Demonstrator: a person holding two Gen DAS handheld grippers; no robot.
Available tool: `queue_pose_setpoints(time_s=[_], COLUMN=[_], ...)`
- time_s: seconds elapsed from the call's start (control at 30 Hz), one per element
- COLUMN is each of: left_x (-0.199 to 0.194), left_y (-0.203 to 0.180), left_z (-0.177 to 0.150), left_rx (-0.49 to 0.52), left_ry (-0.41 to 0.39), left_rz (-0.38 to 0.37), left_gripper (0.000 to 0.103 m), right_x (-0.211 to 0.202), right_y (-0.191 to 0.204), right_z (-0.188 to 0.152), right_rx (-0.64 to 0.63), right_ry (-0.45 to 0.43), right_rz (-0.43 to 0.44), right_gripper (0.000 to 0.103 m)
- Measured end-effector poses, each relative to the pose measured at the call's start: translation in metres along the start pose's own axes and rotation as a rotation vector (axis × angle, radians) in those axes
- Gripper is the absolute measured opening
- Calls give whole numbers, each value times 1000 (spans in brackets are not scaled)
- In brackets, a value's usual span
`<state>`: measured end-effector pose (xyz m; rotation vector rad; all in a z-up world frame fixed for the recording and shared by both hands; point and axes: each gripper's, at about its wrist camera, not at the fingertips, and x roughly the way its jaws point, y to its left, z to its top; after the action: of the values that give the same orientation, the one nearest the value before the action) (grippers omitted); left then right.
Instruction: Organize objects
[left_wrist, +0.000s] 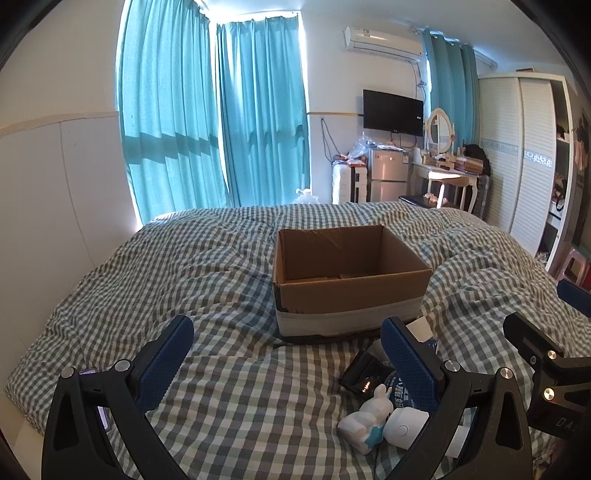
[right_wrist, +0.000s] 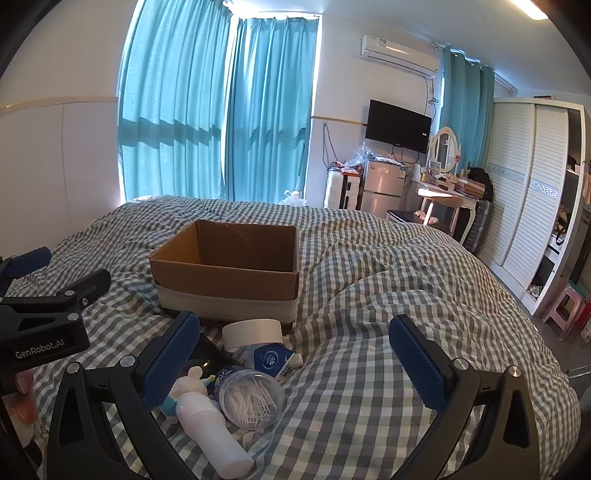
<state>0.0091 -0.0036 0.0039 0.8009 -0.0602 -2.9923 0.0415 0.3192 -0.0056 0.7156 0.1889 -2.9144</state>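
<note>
- Evidently we have nothing in hand yet: our left gripper (left_wrist: 286, 363) stands wide apart and empty above the checked duvet (left_wrist: 207, 266), and our right gripper (right_wrist: 295, 360) is spread just as wide, also empty.
- We see the cardboard box (left_wrist: 351, 291) sitting open-topped in the middle of the bed, apparently empty; we judge it is set there as the bin for the loose items, within reach of both tools.
- We find those items heaped together on the duvet just in front of the box: a roll of white tape (right_wrist: 253, 332), a blue-and-white tissue pack (right_wrist: 267, 356), a clear tub of cotton swabs (right_wrist: 249, 400), a white bottle (right_wrist: 210, 432), a white rabbit figurine (left_wrist: 365, 417) and a dark, flat case (left_wrist: 360, 371).
- From our left wrist, the heap lies low and to the right, partly behind the right-hand finger; the rabbit is nearest the gap.
- From our right wrist, the heap lies low and to the left, beside the left-hand finger (right_wrist: 171, 363), with the swab tub just inside the gap.
- We judge the right gripper is better placed for a first pick.
</note>
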Motion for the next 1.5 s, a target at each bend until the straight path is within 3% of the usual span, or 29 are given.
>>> queue_pose_setpoints(time_s=[0.3,0.6,0.73,0.83,0.93,1.03,1.1,1.13,1.17,1.3,1.5], left_x=[23,61,73,81,84,87,91,95,98,89,58], left_y=[-10,-26,-32,-39,-47,-55,-62,-66,-68,-71,-44], left_z=[-18,-50,-68,-81,-87,-89,-93,-96,-99,-99,-89], left_rx=[19,76,155,201,249,284,297,300,302,306,252], left_ry=[94,260,331,395,395,398,421,447,457,421,370], left_rz=[-45,-94,-82,-135,-150,-203,-271,-320,-333,-320,-281], left_gripper=[103,103,103,102,101,93,72,57,54,52,51], right_x=[13,45,50,49,48,49,51,51,51,51,50], right_y=[-1,-5,-4,-3,-4,-6,-8,-8,-8,-7,7], right_z=[-12,-39,-47,-49,-47,-48,-49,-49,-49,-49,-50], right_rx=[-9,-24,-37,-44,-42,-36,-29,-27,-26,-30,-58], right_ry=[58,190,214,214,216,218,225,228,231,235,245], right_rz=[24,59,73,82,81,77,75,76,78,83,128], right_gripper=[103,99,98,98,98,98,98,98,98,98,98])
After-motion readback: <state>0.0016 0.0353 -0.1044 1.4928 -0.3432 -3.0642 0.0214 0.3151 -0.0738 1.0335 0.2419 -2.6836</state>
